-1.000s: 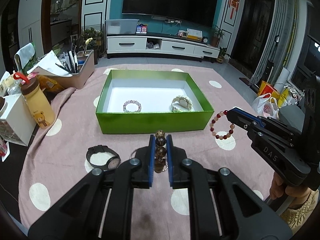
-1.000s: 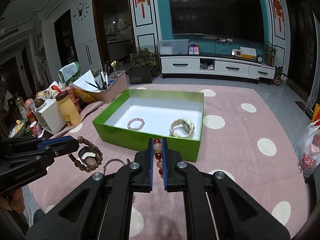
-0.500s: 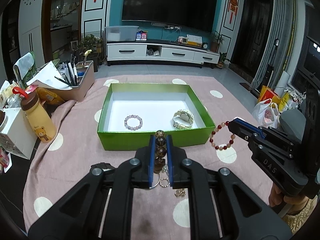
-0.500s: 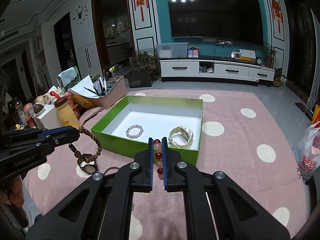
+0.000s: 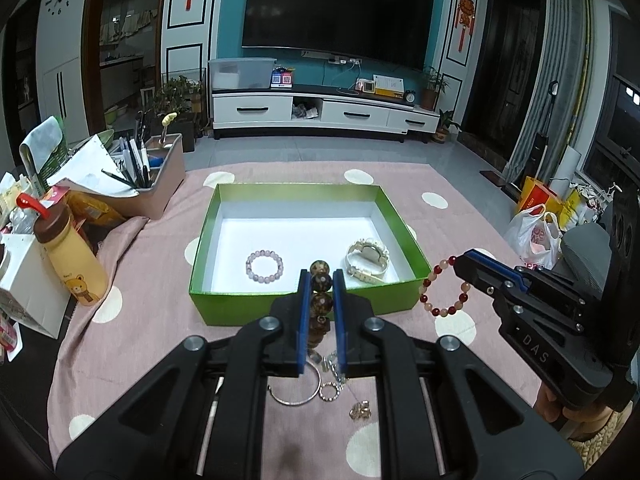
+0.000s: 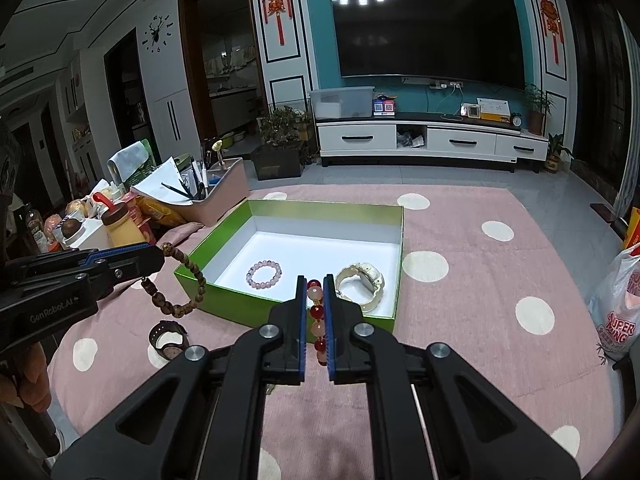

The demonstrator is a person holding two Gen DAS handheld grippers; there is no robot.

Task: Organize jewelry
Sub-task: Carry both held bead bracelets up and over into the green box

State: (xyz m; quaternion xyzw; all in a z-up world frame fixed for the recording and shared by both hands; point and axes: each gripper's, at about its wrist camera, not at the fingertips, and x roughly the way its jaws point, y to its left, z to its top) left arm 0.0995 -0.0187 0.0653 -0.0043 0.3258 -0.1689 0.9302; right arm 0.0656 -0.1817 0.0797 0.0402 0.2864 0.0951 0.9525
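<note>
My left gripper (image 5: 321,280) is shut on a brown bead bracelet (image 5: 321,282), held up in front of the green box (image 5: 304,308). In the right wrist view that bracelet (image 6: 200,280) hangs in a loop from the left gripper (image 6: 160,254), left of the box (image 6: 280,312). My right gripper (image 6: 314,286) is shut on a red and pink bead bracelet (image 6: 315,294), whose loop (image 5: 439,269) dangles by the box's right front corner. Inside the box lie a pale purple bracelet (image 5: 264,266) and a cream watch (image 5: 368,260).
On the pink dotted cloth under my left gripper lie a silver bangle (image 5: 296,398), a small ring (image 5: 329,392) and gold earrings (image 5: 360,410). A black watch (image 6: 168,338) lies front left. A yellow bottle (image 5: 74,264), a pen organiser (image 5: 152,184) and a white carton (image 5: 24,280) crowd the left edge.
My left gripper rose and moved towards the box with the brown bracelet; the black watch left its view and the bangle and rings came into it. The right gripper stayed nearly still.
</note>
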